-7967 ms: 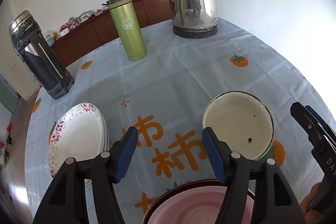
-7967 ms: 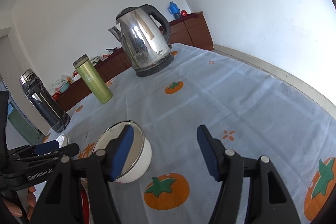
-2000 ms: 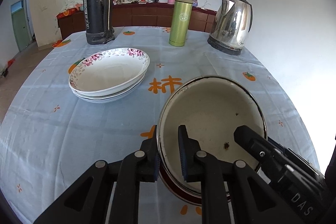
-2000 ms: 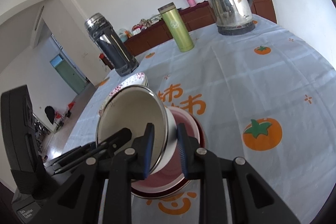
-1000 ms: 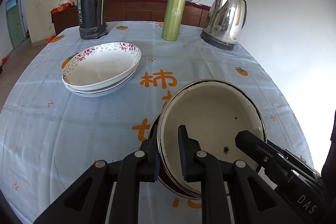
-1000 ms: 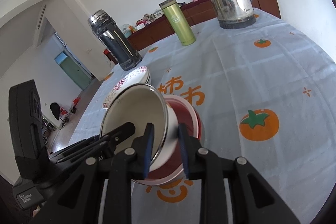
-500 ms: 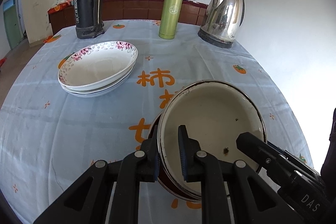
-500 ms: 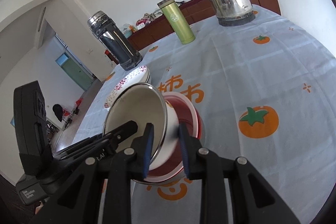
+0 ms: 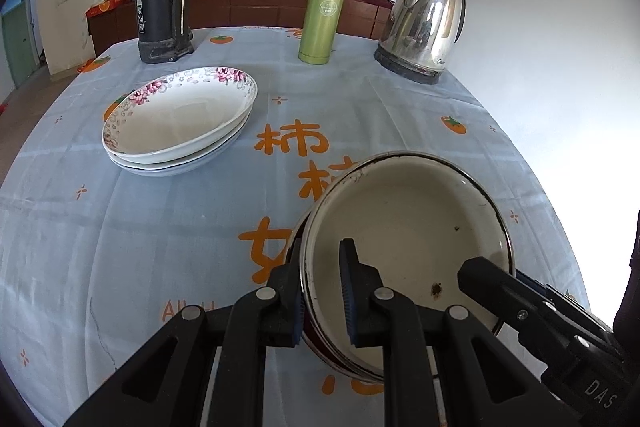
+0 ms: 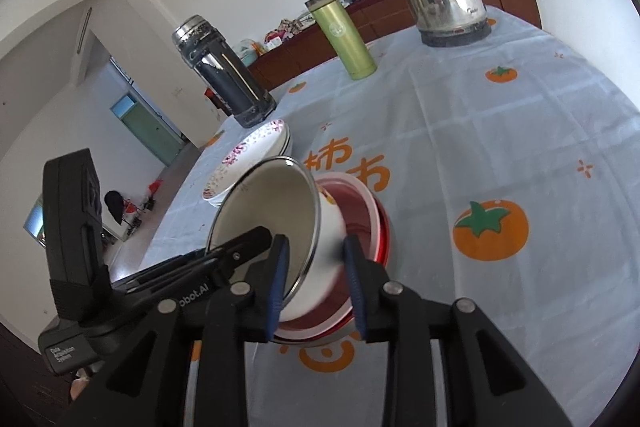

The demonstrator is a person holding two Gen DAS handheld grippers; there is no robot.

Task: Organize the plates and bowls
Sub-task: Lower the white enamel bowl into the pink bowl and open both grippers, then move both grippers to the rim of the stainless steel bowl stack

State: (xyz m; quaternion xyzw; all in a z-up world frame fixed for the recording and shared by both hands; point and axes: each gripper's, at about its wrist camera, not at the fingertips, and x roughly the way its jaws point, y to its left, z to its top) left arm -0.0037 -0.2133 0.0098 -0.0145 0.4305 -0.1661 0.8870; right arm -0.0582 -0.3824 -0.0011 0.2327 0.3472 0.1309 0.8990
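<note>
A: Enamel, by the look of that cream bowl (image 9: 404, 227), with a dark metal rim and a chipped spot inside. Where does it sit?

B: Tilted in the red bowl (image 10: 360, 203) near the table's front edge, well apart from the stacked flowered plates (image 9: 180, 119) on the persimmon-print tablecloth (image 9: 160, 227).

A: And the grippers?

B: The left gripper (image 9: 322, 291) has its narrow jaws pinched on the near rim, one pad inside the wall and one outside. The right gripper (image 10: 316, 273) straddles the rim on the other side, but its jaws are opening; in its own view a gap shows between the outer pad and the bowl's wall.

A: How will the cream bowl handle?

B: I judge it stiff and fairly light, with a hard, glossy, slippery skin. A thin rim under flat pads can pivot, so a one-sided hold may let it swing. Enamel chips if knocked, so it should settle gently into the red one.

A: Best place to hold?

B: The rim, pads across the wall, as the left does now.
</note>
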